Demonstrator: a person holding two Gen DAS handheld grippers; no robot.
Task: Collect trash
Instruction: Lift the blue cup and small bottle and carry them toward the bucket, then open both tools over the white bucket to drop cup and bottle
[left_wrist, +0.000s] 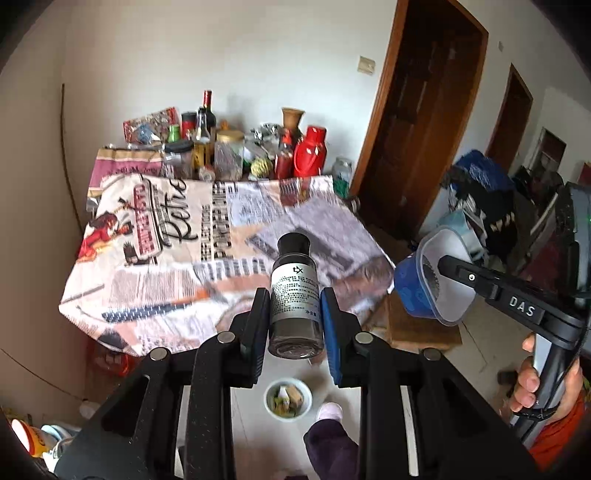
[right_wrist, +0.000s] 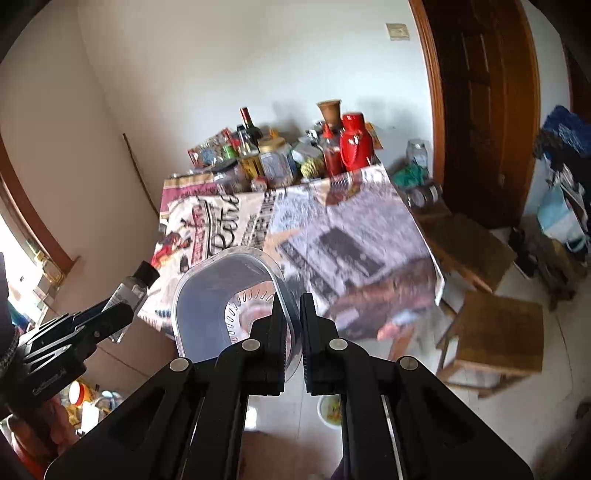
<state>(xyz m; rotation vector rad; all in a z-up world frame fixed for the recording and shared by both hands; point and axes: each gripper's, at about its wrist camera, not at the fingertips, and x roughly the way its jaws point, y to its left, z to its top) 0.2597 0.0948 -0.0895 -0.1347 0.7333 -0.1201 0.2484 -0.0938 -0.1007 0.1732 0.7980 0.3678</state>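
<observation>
Two handheld grippers carry trash in front of a cloth-covered table (left_wrist: 155, 258).
The left gripper (left_wrist: 294, 321) clamps a small clear bottle with a black cap (left_wrist: 293, 291), long axis pointing cap-forward toward the table. The right gripper (right_wrist: 293, 325), nearly closed, pinches the rim of a clear plastic tub (right_wrist: 221, 295), mouth tilted toward the camera.

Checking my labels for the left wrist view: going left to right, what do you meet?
Printed tablecloth → dark-capped bottle in the left hand-held gripper → clear tub in the right hand-held gripper → hand.
</observation>
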